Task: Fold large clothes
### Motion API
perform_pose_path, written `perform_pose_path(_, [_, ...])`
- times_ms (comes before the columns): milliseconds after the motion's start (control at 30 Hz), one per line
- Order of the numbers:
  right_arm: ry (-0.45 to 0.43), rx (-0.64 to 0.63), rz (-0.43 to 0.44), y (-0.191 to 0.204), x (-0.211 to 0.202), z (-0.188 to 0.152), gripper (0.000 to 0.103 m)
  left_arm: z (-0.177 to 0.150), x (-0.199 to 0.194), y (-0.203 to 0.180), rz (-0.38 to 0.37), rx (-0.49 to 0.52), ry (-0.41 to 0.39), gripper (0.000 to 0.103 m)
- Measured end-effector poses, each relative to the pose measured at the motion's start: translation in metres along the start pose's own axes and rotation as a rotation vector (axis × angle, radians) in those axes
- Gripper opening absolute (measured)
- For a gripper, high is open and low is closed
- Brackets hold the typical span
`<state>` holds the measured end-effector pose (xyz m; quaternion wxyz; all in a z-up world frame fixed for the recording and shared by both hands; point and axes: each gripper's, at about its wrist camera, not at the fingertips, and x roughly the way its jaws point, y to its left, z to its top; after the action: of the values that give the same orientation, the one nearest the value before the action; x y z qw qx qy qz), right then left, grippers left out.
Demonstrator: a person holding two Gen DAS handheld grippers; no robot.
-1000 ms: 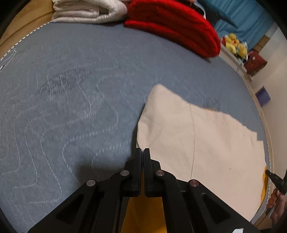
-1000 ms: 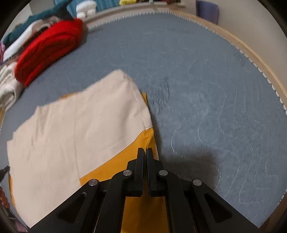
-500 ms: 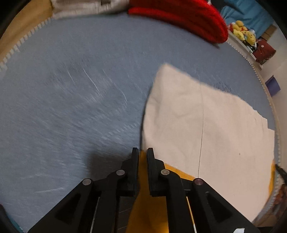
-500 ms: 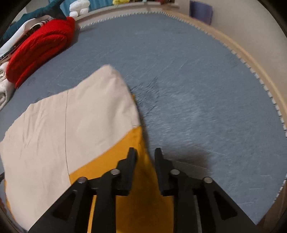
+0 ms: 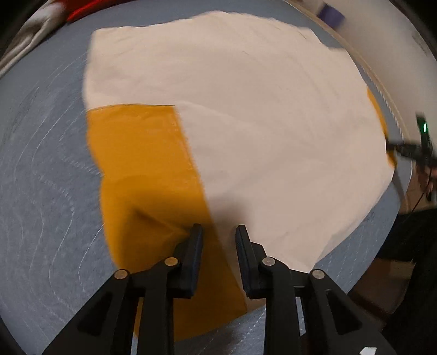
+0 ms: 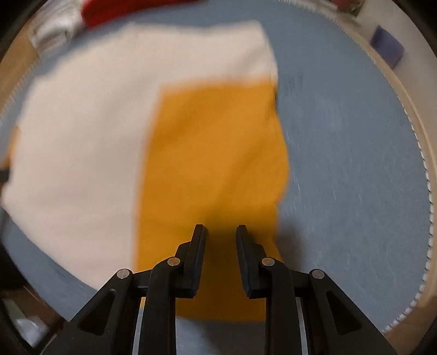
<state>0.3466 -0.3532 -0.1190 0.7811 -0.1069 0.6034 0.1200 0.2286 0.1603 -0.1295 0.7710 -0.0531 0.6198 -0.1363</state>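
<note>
The cream-and-orange garment (image 5: pixel 245 114) lies flat on the grey quilted bed (image 5: pixel 41 191). Left claw (image 5: pixel 217 232) is opening, gripping nothing; right claw (image 6: pixel 218 232) stands slightly parted, empty, above the orange panel.

A blue-grey quilted bed (image 5: pixel 41 191) with a pale trimmed edge carries a cream-and-mustard garment (image 5: pixel 245 123), spread flat and reaching the near edge. At the far edge sit a red bundle (image 6: pixel 123 11) and white folded cloth (image 6: pixel 54 27).
</note>
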Motion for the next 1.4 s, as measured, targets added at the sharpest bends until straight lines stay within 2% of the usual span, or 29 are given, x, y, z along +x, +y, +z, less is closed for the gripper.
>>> perform_pose_path(67, [0.013,0.044,0.016,-0.010,0.000,-0.004,0.021,-0.005,-0.007,0.011,0.022,-0.055,-0.008,0.023])
perform_pose_path(133, [0.027,0.080,0.020,-0.019,0.000,-0.007,0.021,-0.016,-0.007,0.019,0.045,-0.060,0.017,0.020])
perform_pose_path(200, [0.056,0.083,-0.004,-0.024,0.002,-0.012,0.021,-0.025,-0.004,0.020,0.064,-0.060,0.057,0.019])
perform_pose_path(300, [0.100,0.077,-0.060,-0.029,0.006,-0.020,0.021,-0.040,-0.004,0.021,0.155,-0.092,0.096,0.018])
perform_pose_path(367, [0.120,0.101,-0.112,-0.034,0.003,-0.026,0.022,-0.043,-0.017,0.012,0.242,-0.091,0.063,0.018])
perform_pose_path(400, [0.109,0.116,-0.160,-0.037,-0.005,-0.026,0.022,-0.044,-0.030,0.004,0.282,-0.090,0.010,0.017])
perform_pose_path(433, [0.073,0.130,-0.195,-0.039,-0.017,-0.024,0.022,-0.046,-0.046,-0.005,0.290,-0.099,-0.064,0.017])
perform_pose_path(500, [-0.078,0.179,-0.219,-0.040,-0.056,-0.020,0.022,-0.051,-0.073,-0.023,0.268,-0.122,-0.181,0.017])
perform_pose_path(533, [-0.207,0.211,-0.216,-0.035,-0.090,-0.019,0.022,-0.054,-0.083,-0.035,0.258,-0.131,-0.228,0.017])
perform_pose_path(600, [-0.350,0.229,-0.201,-0.021,-0.129,-0.024,0.026,-0.062,-0.092,-0.059,0.242,-0.142,-0.291,0.017])
perform_pose_path(633, [-0.438,0.235,-0.163,-0.006,-0.153,-0.032,0.027,-0.062,-0.091,-0.071,0.236,-0.150,-0.316,0.017])
perform_pose_path(733, [-0.545,0.221,-0.060,0.037,-0.176,-0.052,0.036,-0.067,-0.082,-0.071,0.216,-0.186,-0.342,0.017])
perform_pose_path(800, [-0.542,0.195,-0.020,0.070,-0.170,-0.065,0.038,-0.073,-0.076,-0.078,0.202,-0.220,-0.331,0.017])
perform_pose_path(867, [-0.465,0.140,0.022,0.103,-0.150,-0.069,0.038,-0.076,-0.064,-0.077,0.187,-0.246,-0.309,0.017])
perform_pose_path(967, [-0.426,0.048,0.039,0.142,-0.133,-0.072,0.038,-0.075,-0.054,-0.072,0.164,-0.276,-0.291,0.017])
perform_pose_path(1067, [-0.369,-0.036,0.029,0.155,-0.104,-0.068,0.038,-0.081,-0.050,-0.075,0.210,-0.274,-0.284,0.017])
perform_pose_path(1267, [-0.308,-0.079,0.034,0.167,-0.078,-0.065,0.038,-0.081,-0.043,-0.071,0.203,-0.284,-0.270,0.017])
perform_pose_path(1367, [-0.288,-0.104,0.038,0.179,-0.068,-0.056,0.038,-0.081,-0.037,-0.067,0.167,-0.308,-0.258,0.018])
perform_pose_path(1400, [-0.280,-0.111,0.036,0.184,-0.065,-0.056,0.038,-0.081,-0.034,-0.064,0.130,-0.333,-0.251,0.022])
